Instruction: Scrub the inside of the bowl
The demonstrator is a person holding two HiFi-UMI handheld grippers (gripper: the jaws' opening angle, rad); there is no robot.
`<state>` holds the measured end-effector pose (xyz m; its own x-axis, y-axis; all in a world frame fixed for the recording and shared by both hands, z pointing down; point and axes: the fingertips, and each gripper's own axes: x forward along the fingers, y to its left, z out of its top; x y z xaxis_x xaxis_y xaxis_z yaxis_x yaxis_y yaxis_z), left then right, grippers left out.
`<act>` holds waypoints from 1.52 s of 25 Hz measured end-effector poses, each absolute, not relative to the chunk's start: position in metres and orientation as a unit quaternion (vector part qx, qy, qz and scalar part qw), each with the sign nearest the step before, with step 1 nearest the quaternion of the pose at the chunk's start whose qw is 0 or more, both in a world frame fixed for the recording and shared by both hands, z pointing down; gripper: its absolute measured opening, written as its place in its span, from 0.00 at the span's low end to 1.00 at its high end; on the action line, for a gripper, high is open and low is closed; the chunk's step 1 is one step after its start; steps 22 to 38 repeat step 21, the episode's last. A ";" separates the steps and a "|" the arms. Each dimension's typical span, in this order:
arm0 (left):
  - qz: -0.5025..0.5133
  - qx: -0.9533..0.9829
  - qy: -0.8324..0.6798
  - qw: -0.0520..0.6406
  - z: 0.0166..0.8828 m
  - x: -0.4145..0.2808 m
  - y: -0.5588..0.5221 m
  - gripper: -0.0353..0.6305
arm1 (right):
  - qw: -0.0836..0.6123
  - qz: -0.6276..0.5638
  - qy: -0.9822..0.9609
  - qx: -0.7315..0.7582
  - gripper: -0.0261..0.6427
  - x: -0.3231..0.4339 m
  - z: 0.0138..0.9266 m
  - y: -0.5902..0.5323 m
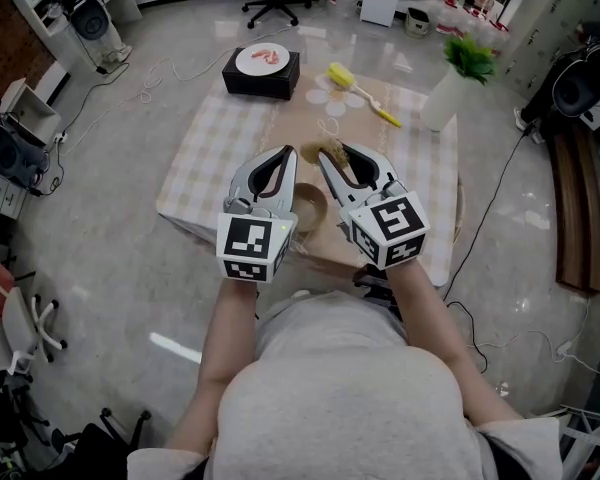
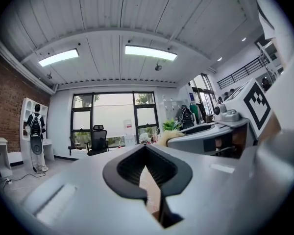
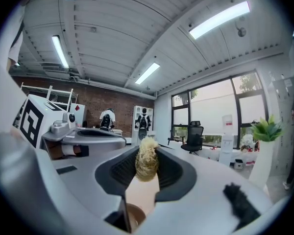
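A small brown bowl sits on the checked cloth of the table, close to the table's near edge. It shows in the gap below the two grippers, which hang level above that same edge.

The left gripper has its tongs pressed tip to tip with nothing between them. The right gripper is clamped on a tuft of pale, straw-like scrubber, which pokes out past the pads.

Toward the table's far side lie a yellow dish brush, a white plate on a black box and a white vase with a green plant.

The bowl looks like wood: probably light, stiff and not fragile. On cloth it would likely skate or tip once the scrubber pushes against its wall. The best hold is probably on the rim at the side nearest the left gripper, one pad inside and one outside. That gripper would have to open first. The scrubber looks soft and springy, so it should bend to the bowl's curve
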<state>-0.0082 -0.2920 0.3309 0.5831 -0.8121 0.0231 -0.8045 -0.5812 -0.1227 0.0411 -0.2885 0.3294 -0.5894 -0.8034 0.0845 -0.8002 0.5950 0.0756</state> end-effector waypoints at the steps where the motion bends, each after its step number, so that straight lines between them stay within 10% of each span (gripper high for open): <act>1: -0.038 -0.888 0.455 0.051 0.330 -0.008 -0.292 0.06 | 0.052 -0.017 -0.891 0.450 0.19 0.042 0.328 -0.288; 38: -0.025 -0.889 0.452 0.075 0.316 0.007 -0.288 0.06 | 0.032 -0.048 -0.899 0.435 0.18 0.051 0.304 -0.281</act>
